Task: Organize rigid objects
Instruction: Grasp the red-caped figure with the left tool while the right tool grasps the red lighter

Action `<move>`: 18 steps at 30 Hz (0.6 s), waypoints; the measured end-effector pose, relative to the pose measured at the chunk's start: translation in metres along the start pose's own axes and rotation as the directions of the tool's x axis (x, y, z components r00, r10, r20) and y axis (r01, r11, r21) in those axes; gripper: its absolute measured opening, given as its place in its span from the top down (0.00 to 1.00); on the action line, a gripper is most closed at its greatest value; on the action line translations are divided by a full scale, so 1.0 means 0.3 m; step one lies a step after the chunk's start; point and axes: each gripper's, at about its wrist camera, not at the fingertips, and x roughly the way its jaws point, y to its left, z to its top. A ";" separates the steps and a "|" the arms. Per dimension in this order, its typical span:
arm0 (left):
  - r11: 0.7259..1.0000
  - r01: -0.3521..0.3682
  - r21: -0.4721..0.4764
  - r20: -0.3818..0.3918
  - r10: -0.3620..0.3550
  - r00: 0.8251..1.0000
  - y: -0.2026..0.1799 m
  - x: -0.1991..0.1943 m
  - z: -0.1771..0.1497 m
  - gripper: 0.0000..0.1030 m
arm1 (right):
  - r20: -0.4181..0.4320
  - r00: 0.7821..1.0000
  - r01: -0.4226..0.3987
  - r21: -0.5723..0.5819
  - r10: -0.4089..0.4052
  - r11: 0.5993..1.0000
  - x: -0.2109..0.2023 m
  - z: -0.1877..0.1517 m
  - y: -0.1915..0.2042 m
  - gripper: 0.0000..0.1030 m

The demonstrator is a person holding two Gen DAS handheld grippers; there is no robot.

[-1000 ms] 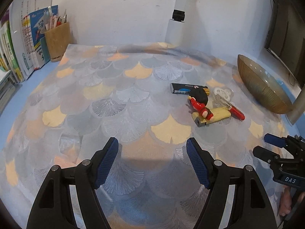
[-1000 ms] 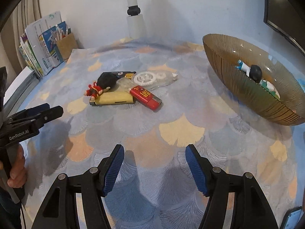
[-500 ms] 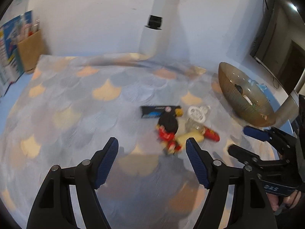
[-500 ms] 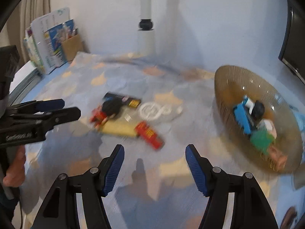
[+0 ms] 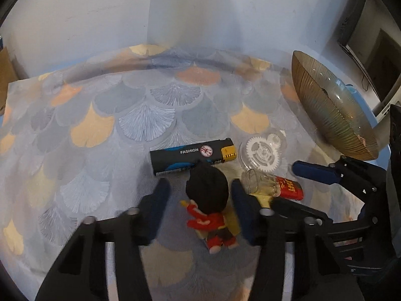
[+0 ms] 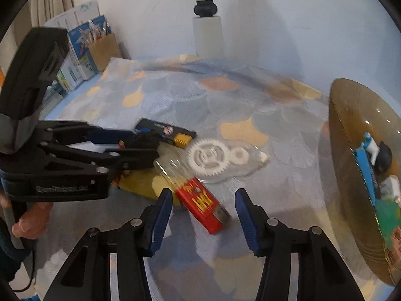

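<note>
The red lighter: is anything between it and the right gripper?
Nothing visible. The right gripper is open and the red lighter lies on the cloth just beyond its fingertips. The lighter's far end touches a clear cap and the white gear case.

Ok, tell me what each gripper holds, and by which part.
Nothing held. Left gripper open, fingers either side of the doll's head; right gripper open around the red lighter.
</note>
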 end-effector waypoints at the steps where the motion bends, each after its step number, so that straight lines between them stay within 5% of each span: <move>1: 1.000 0.010 -0.006 0.000 -0.010 1.000 0.002 0.001 0.000 0.63 | 0.001 1.000 -0.009 0.008 0.009 1.000 0.004 0.004 -0.002 0.53; 10: 0.997 0.026 -0.077 0.050 -0.022 0.999 0.037 -0.087 -0.110 0.70 | -0.025 0.999 -0.047 0.036 0.048 0.998 -0.015 -0.036 0.017 0.82; 18: 0.992 -0.012 -0.129 0.094 0.024 0.995 0.079 -0.227 -0.311 0.70 | -0.071 0.997 -0.007 0.063 0.012 0.998 -0.139 -0.225 0.102 0.87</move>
